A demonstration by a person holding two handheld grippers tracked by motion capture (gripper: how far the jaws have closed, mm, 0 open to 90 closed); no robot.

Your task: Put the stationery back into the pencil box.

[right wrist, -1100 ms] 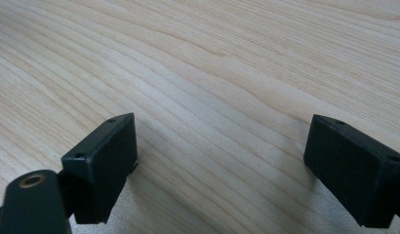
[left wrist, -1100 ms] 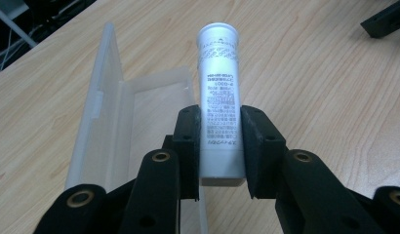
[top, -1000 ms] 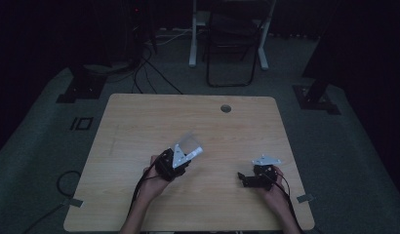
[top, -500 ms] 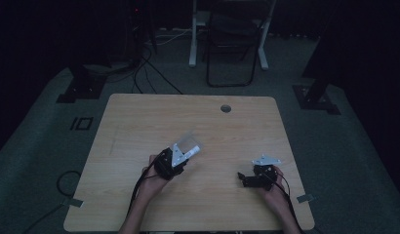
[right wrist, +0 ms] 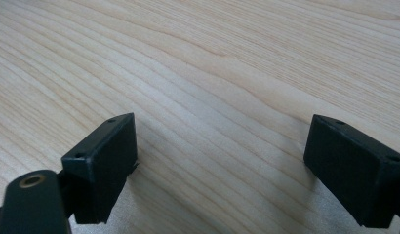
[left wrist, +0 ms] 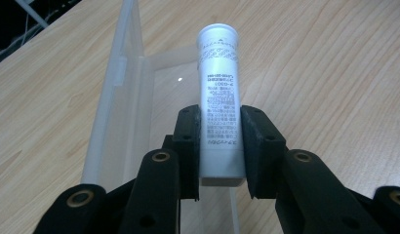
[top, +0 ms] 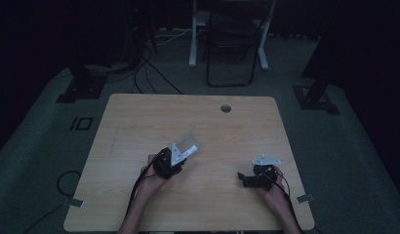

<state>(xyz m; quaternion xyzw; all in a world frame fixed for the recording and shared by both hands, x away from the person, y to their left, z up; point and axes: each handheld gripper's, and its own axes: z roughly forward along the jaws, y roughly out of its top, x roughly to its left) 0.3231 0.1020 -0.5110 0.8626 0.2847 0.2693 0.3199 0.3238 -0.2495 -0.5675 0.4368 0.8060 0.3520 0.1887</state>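
The white tube looks like smooth plastic with a satin sheen and fine printed text. The clear case beneath it is glossy, see-through plastic. The surface is pale wood-grain, matt. The left gripper has matt black, slightly rough plastic jaws.

The white tube carries small printed lines, mostly too fine to read; one line looks like "P-0301".

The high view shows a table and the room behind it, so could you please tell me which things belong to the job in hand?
In the job:
- white tube, clamped by the left gripper
- clear plastic box under it

Just there:
- right gripper, open over bare table
- chair
- floor cables
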